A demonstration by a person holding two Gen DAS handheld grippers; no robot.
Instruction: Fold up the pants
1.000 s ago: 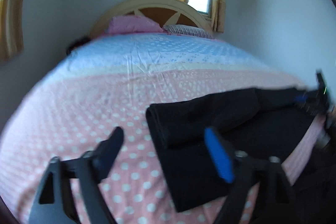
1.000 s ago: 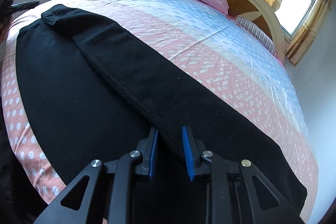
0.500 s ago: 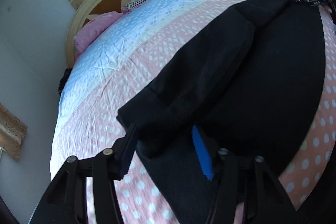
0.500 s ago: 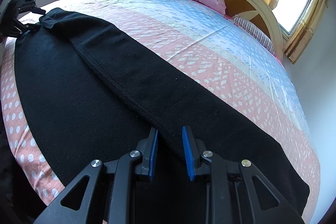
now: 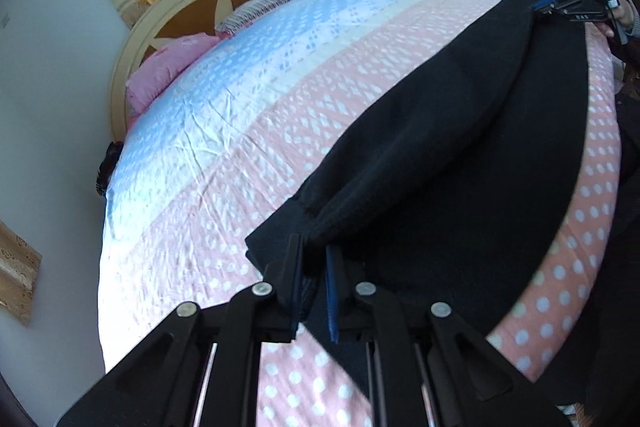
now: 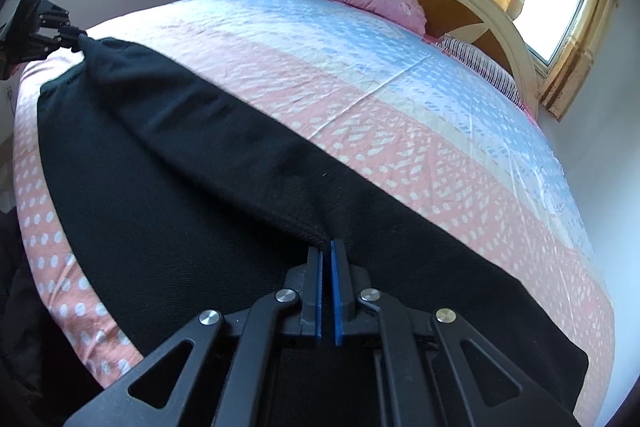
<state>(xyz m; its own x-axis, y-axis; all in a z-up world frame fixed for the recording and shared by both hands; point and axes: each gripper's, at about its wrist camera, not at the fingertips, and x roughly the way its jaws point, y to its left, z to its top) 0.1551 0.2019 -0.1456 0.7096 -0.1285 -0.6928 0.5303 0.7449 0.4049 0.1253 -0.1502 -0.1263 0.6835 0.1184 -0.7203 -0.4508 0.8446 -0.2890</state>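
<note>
1. Black pants (image 5: pixel 460 163) spread long-ways on the bed (image 5: pixel 248 115), close to the near edge, far from the pillows (image 6: pixel 376 1).
2. Left gripper (image 5: pixel 314 277) at one end of the pants, fingers pressed close on a bunched bit of cloth at the hem.
3. Right gripper (image 6: pixel 325 287) at the other end, fingers almost shut, pinching the raised fold of cloth (blue pads nearly touching).
4. Seen from the right side, left gripper (image 6: pixel 60 33) far off at the top left corner, cloth pulled up in a little peak there.
5. Seen from the left side, right gripper (image 5: pixel 560 3) far off at the top right, touching the same fold.
6. Long line of the pants running straight from one gripper to the other, so both equally near, each at its own end.
7. Fold lying ahead of both sets of fingers, on the pillow side of the wide part.
8. Next job, probably: lift both ends together and carry that long edge sideways across the pants (a guess only).
</note>
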